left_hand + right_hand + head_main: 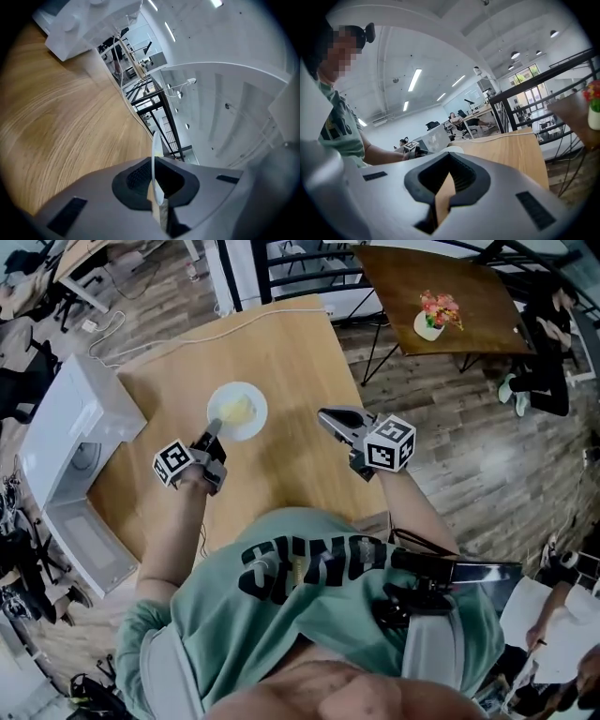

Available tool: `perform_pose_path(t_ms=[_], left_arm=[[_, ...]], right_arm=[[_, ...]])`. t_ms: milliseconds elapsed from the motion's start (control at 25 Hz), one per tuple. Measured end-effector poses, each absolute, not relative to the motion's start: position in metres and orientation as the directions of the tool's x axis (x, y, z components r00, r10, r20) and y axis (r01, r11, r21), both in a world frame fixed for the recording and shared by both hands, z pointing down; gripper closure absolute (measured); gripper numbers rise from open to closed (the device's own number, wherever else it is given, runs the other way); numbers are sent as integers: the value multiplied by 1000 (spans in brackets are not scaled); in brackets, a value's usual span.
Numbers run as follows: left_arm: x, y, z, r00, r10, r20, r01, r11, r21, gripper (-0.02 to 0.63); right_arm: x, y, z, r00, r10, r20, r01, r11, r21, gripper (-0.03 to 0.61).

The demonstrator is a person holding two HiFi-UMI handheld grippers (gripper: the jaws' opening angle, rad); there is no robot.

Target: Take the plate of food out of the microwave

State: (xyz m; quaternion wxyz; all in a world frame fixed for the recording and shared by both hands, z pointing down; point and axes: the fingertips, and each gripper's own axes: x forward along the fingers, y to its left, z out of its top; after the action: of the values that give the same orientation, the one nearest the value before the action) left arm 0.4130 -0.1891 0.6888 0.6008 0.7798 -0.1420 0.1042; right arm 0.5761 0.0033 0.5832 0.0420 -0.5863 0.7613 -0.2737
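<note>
A white plate (253, 423) carrying yellowish food (235, 409) is over the wooden table (291, 352), out of the white microwave (70, 423) at the left. My left gripper (215, 427) is shut on the plate's near rim. In the left gripper view the plate (153, 154) shows edge-on, pinched between the jaws of the left gripper (155, 187). My right gripper (330, 418) hovers by the table's right edge, shut, holding nothing. In the right gripper view the right gripper (445, 187) points across the table (511, 150) toward the plate (453, 149).
The microwave's door (89, 540) hangs open toward me at the table's left edge. A white cable (187, 334) runs along the far side. Beyond stand a dark brown table (441, 287) with a flower pot (433, 320), black railings, and a seated person (544, 352).
</note>
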Motion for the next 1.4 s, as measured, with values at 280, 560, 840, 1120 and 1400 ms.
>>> perform_pose_path(t_ms=[280, 560, 840, 1120, 1400], left_arm=[[472, -213, 729, 917, -46, 395, -393, -264, 881, 598], [534, -240, 775, 886, -8, 464, -443, -317, 839, 598], [568, -259, 812, 813, -25, 581, -533, -433, 727, 594], [568, -267, 829, 564, -141, 814, -617, -727, 302, 517], [560, -269, 821, 532, -204, 822, -617, -758, 211, 499]], right_arm=[[612, 0, 615, -281, -920, 274, -852, 108, -512, 571], [647, -7, 651, -261, -922, 287, -828, 61, -557, 571], [661, -11, 663, -261, -931, 253, -807, 66, -587, 571], [661, -9, 660, -259, -939, 227, -804, 80, -589, 571], [663, -1, 646, -235, -949, 209, -812, 74, -579, 571]])
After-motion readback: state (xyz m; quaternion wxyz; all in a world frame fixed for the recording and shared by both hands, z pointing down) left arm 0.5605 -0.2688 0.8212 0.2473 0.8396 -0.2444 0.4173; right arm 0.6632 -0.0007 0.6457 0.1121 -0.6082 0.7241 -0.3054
